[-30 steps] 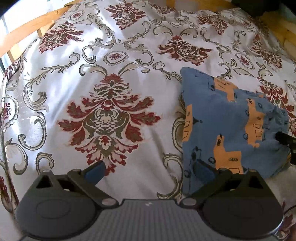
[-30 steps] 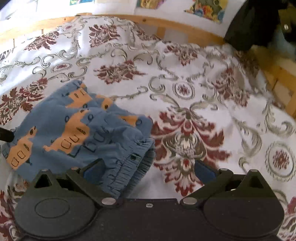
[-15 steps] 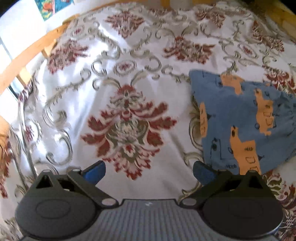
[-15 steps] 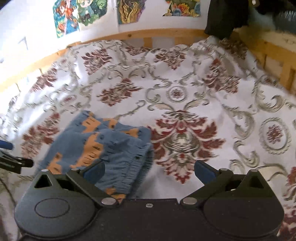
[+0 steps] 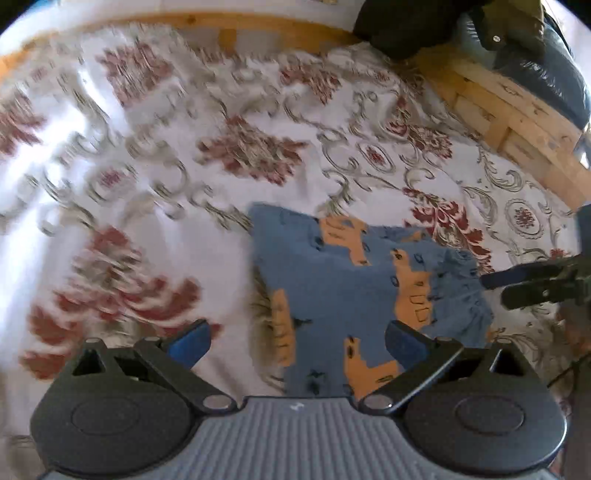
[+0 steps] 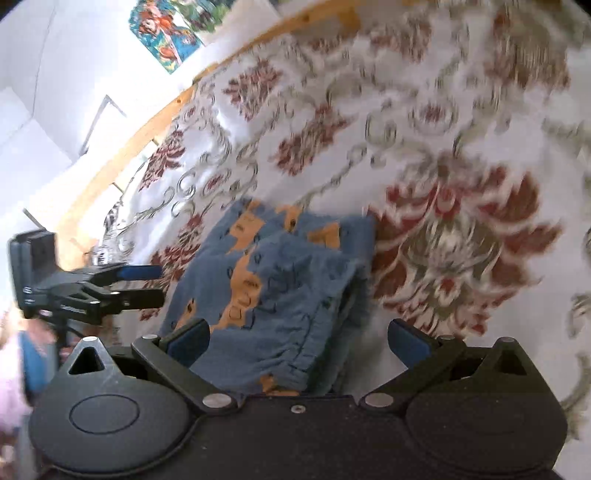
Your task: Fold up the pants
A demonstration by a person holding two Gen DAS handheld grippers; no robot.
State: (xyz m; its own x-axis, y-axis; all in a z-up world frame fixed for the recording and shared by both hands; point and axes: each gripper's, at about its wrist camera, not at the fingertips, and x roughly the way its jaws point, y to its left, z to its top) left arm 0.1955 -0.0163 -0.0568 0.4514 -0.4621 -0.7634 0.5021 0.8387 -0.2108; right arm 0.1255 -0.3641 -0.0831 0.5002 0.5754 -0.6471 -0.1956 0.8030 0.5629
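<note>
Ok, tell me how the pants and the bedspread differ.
The pants are blue with orange shapes; the bedspread is white with red floral medallions. The pants are folded into a small bundle; the bedspread lies spread across the whole bed. The pants rest on top of the bedspread. Both are patterned fabric.

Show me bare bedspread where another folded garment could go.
Free: the bedspread left of the pants, up to the wooden rail. Crowded: right of the pants, where the right gripper reaches in.
</note>
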